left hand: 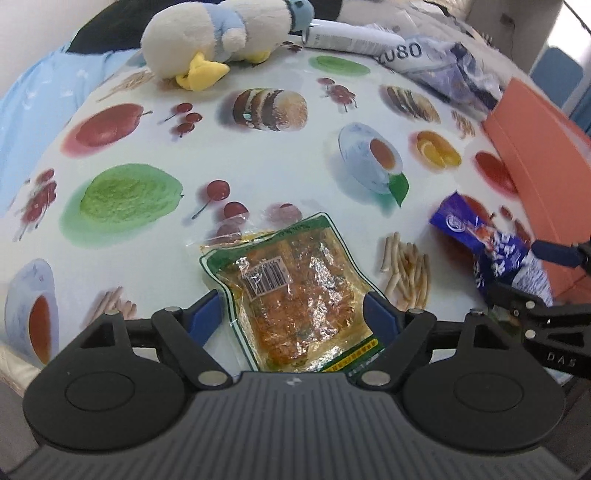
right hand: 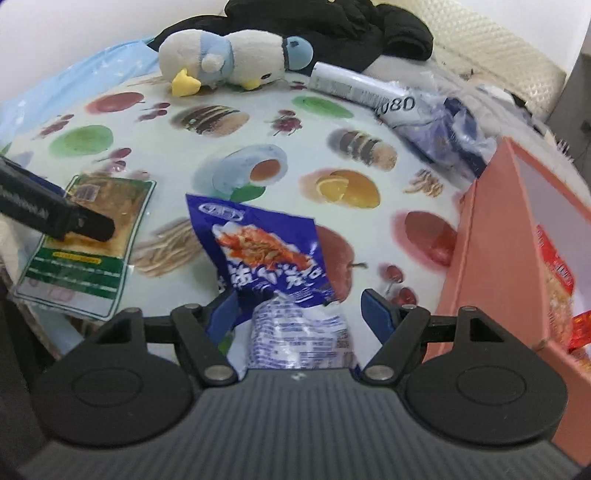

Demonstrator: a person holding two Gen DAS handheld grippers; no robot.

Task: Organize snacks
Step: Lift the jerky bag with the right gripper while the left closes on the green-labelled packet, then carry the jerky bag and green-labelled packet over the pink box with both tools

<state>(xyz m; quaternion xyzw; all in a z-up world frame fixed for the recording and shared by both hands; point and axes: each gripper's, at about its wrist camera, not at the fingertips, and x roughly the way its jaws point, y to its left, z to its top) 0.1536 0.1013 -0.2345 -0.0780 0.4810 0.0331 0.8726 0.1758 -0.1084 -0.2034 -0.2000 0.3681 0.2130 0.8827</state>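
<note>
Between my left hand-held gripper's (left hand: 291, 306) wide-open fingers lies the green snack pouch (left hand: 291, 291), lengthwise ahead; my right hand-held gripper (right hand: 303, 306), open, straddles the blue packet (right hand: 269, 254).

A lived-in home is suggested, most likely a dining or living corner. A round table (left hand: 280, 155) is covered by an oilcloth printed with apples, cherries, teacups, bread and orange slices, as is commonly found in a household. A plush duck (right hand: 229, 59) is laid on its side at the far edge, and a dark garment (right hand: 332, 26) is heaped behind it beside a pale blue cloth (left hand: 40, 99). A white tube (right hand: 347, 83) and a crumpled plastic bag (right hand: 450, 136) are left near the rim. Snack packets are kept in an orange cardboard box (right hand: 491, 236) at the right. A quilted cushion or bedding (right hand: 495, 48) is seen behind.
</note>
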